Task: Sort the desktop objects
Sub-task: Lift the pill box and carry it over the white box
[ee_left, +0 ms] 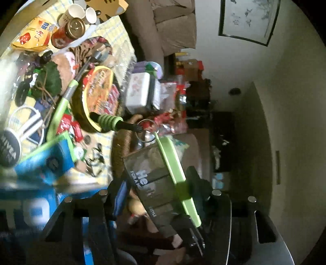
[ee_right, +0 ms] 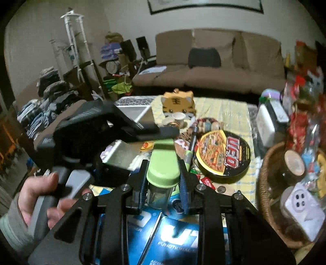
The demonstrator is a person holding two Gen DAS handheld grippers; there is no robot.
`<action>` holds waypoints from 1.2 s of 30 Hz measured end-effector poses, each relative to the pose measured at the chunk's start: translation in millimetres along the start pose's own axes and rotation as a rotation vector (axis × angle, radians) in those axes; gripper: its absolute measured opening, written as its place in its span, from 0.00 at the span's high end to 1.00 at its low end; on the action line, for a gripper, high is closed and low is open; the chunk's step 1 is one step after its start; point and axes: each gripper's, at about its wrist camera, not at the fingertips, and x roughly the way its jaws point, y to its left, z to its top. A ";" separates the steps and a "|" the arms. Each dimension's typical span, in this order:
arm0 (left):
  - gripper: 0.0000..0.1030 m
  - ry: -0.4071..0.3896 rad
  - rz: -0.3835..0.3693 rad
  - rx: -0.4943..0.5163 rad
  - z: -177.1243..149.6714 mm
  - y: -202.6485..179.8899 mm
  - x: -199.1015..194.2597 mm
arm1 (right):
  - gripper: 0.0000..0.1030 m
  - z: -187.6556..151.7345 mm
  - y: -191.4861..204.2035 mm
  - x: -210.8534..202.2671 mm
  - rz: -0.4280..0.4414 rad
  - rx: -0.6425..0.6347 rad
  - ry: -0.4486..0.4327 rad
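My right gripper [ee_right: 163, 173] is shut on a clear bottle with a green flip-top lid [ee_right: 163, 169], held upright above the blue box [ee_right: 173, 240]. In the left wrist view the same clear bottle [ee_left: 154, 181] with its green lid [ee_left: 177, 179] lies tilted between the fingers of my left gripper [ee_left: 156, 195]; a black gripper finger [ee_left: 195, 183] presses its lid side. Whether my left jaws clamp it is unclear. The other hand-held gripper body [ee_right: 106, 128] shows in the right wrist view, with a hand [ee_right: 40, 195] on its grip.
A UFO noodle bowl [ee_right: 224, 155] [ee_left: 97, 97] lies mid-table. A wicker basket [ee_right: 271, 183] [ee_left: 120, 150] at the right holds jars and a white adapter [ee_right: 301, 210]. A tiger box [ee_right: 177, 104], paper cups [ee_left: 77, 12], a red can [ee_left: 67, 32], a Nivea tin [ee_left: 8, 148] crowd the yellow cloth.
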 end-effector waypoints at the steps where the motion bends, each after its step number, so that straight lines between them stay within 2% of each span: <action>1: 0.47 0.002 -0.005 0.011 -2.8 -5.5 -5.9 | 0.75 2.0 7.9 -7.3 -0.001 -0.014 -0.007; 9: 0.47 -0.081 0.003 0.146 -21.9 -53.5 -94.2 | 0.75 21.4 75.8 -36.7 0.037 -0.126 -0.031; 13: 0.47 -0.125 0.031 0.180 -14.2 -67.9 -143.3 | 0.75 37.5 114.3 -32.0 0.106 -0.139 -0.019; 16: 0.47 -0.170 0.078 0.218 -2.0 -79.7 -179.1 | 0.75 52.1 130.9 -12.6 0.189 -0.098 0.014; 20: 0.47 -0.205 0.193 0.276 27.2 -89.0 -215.6 | 0.75 66.6 141.7 25.6 0.254 -0.037 0.065; 24: 0.47 -0.210 0.272 0.266 65.9 -77.4 -230.2 | 0.75 77.6 143.8 75.9 0.306 0.061 0.118; 27: 0.47 -0.200 0.327 0.252 98.4 -59.6 -225.9 | 0.75 82.3 139.3 117.5 0.326 0.138 0.156; 31: 0.48 -0.176 0.344 0.227 134.5 -32.6 -219.2 | 0.75 86.9 130.2 169.8 0.305 0.205 0.202; 36: 0.47 -0.118 0.353 0.212 157.8 4.9 -212.3 | 0.75 89.5 126.5 210.4 0.267 0.176 0.249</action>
